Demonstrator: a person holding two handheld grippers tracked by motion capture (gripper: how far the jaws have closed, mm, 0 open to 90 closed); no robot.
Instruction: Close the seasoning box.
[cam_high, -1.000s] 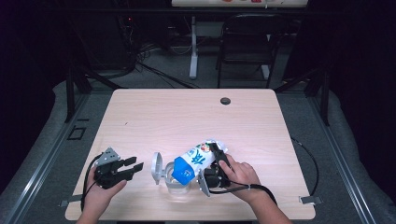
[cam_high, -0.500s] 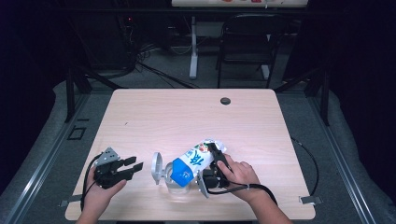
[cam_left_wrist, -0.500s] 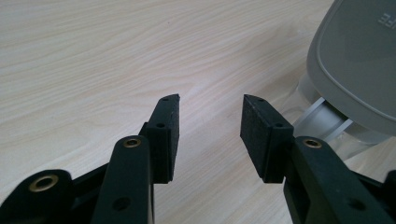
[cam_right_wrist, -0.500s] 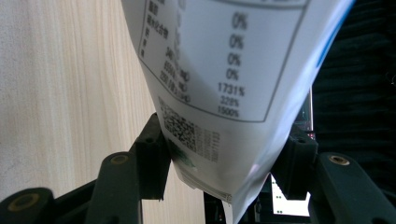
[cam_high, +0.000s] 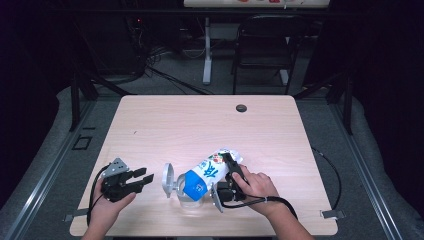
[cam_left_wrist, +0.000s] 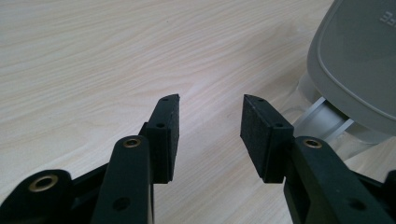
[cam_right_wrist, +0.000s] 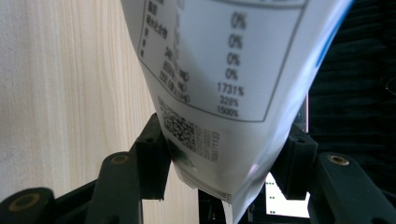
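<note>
On the light wooden table (cam_high: 200, 125), near its front edge and a little right of the middle, a white and blue printed pouch (cam_high: 207, 172) lies tilted, its blue end lowered into a clear plastic container (cam_high: 189, 195) whose grey hinged lid (cam_high: 168, 179) stands open on the side facing the left gripper. The right gripper (cam_high: 231, 165) — held in the person's right hand (cam_high: 257, 185) — pinches the pouch's upper white end; in the right gripper view the printed panel of the pouch (cam_right_wrist: 229, 70), with its table of figures and a small square code, sits squeezed between the two black jaws. The left gripper (cam_high: 145, 179), in the left hand (cam_high: 107, 202) by the table's front left corner, points towards the container with its jaws spread and nothing between them — bare wood shows in the gap in the left gripper view, the grey lid (cam_left_wrist: 359, 60) just beyond its right jaw. A small dark round hole (cam_high: 241, 108) lies near the far edge.
</note>
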